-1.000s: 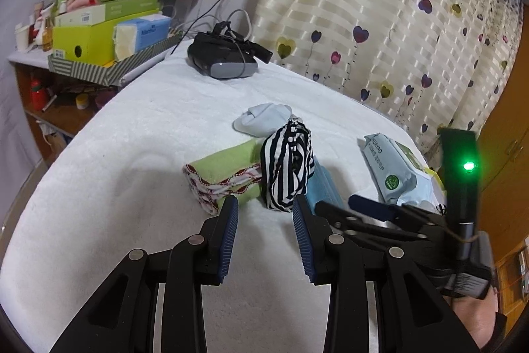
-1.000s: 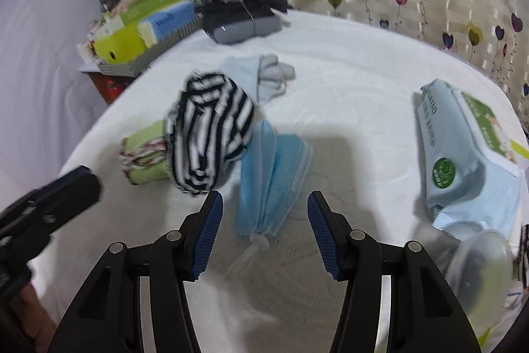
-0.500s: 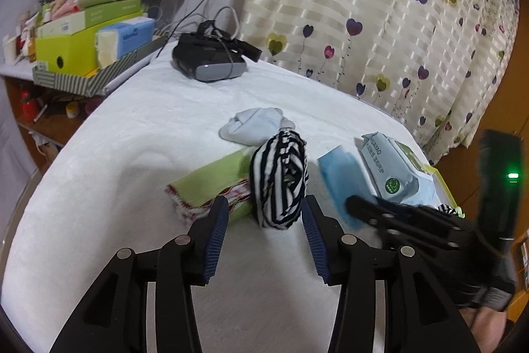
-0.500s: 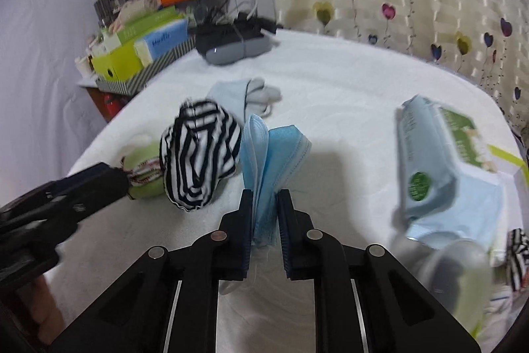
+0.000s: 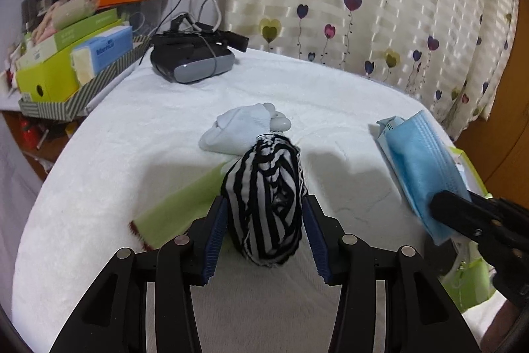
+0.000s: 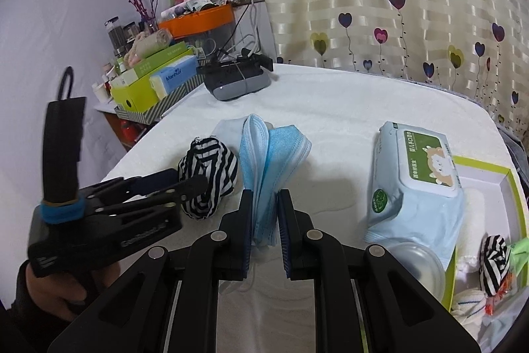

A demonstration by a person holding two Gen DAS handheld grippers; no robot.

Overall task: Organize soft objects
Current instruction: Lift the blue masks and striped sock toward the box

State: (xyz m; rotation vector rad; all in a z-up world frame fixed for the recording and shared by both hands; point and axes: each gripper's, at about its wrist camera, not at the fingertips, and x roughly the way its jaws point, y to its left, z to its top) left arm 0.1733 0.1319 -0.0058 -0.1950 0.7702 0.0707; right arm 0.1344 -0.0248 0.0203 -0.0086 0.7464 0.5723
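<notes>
My left gripper (image 5: 264, 234) is closed on a black-and-white striped sock bundle (image 5: 266, 197) on the white cloth, with both pads touching its sides; the bundle also shows in the right wrist view (image 6: 206, 176). A green folded cloth (image 5: 185, 204) lies just left of it, and a pale blue sock (image 5: 241, 129) lies behind. My right gripper (image 6: 266, 232) is shut on a stack of blue face masks (image 6: 269, 161), held lifted above the cloth; the masks also show in the left wrist view (image 5: 420, 167).
A wet-wipes pack (image 6: 416, 174) lies to the right. A green-rimmed box (image 6: 515, 214) at the right edge holds another striped bundle (image 6: 494, 263) and other soft items. A VR headset (image 5: 191, 58) sits at the back. Cluttered boxes (image 5: 66, 62) stand at the left.
My right gripper shut on the masks and lifted them up and to the right. My left gripper moved forward and closed around the striped bundle.
</notes>
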